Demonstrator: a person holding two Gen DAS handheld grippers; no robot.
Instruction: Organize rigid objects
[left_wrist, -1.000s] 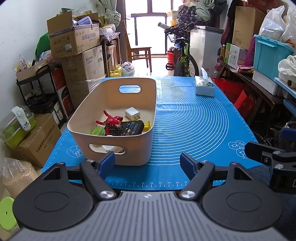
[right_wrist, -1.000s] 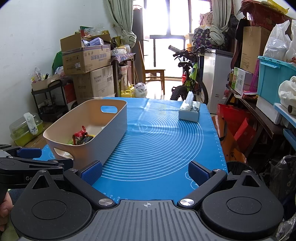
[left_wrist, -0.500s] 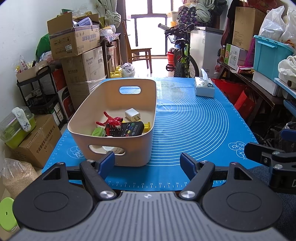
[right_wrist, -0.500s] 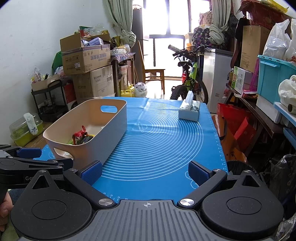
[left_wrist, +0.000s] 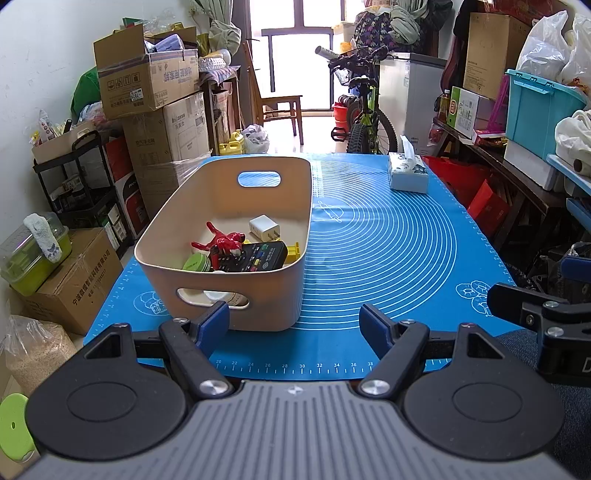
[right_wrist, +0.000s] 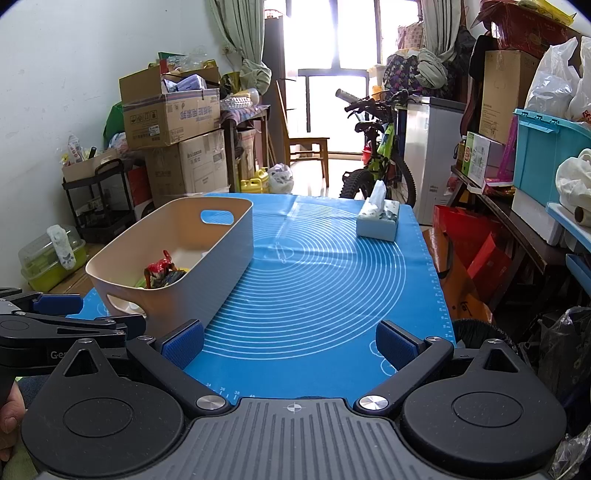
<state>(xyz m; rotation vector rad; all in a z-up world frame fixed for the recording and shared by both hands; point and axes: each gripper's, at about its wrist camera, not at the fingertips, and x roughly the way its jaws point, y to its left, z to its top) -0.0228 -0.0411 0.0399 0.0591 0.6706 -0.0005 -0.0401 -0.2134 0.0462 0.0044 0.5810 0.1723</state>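
A beige basket with cut-out handles stands on the left part of the blue mat. Inside lie a red toy, a black remote, a white charger plug, a green lid and a yellow piece. My left gripper hovers open at the mat's near edge, just in front of the basket, with nothing between its pads. My right gripper is open and holds nothing, over the near mat to the right of the basket.
A tissue box sits at the mat's far right. Stacked cardboard boxes and a black cart crowd the left side. A bicycle and a chair stand beyond the table; shelves with bins line the right.
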